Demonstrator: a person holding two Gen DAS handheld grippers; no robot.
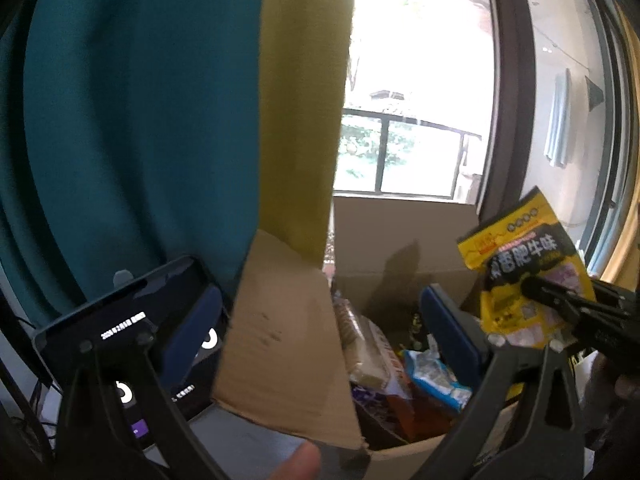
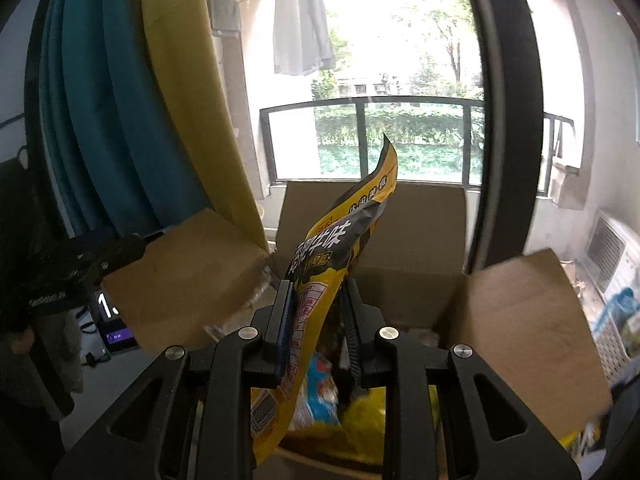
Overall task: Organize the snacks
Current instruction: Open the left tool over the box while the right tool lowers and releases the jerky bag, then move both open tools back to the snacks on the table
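The right tool [image 2: 316,320] is clamped on a yellow-and-black snack packet [image 2: 340,240], its two fingers pressed against the packet's lower half; the packet stands upright above the open cardboard box [image 2: 400,240], its bottom edge cut off behind the tool's frame. In the left wrist view the same packet [image 1: 520,276] hangs at the box's right side, pinched by the right tool's dark tip [image 1: 536,290]. The left tool [image 1: 320,328] stands wide apart with nothing between its fingers: one blue pad sits left of the box's near flap [image 1: 280,340], the other over the box's inside. A fingertip [image 1: 296,460] shows at the bottom edge, below the flap. Inside the box lie several snacks [image 1: 400,376], partly hidden by the flap and blurred. Left of the box, a phone [image 1: 132,320] is half covered by the left tool. Behind the box hang teal and yellow curtains [image 1: 160,120], then a window [image 2: 400,80] with a balcony rail.
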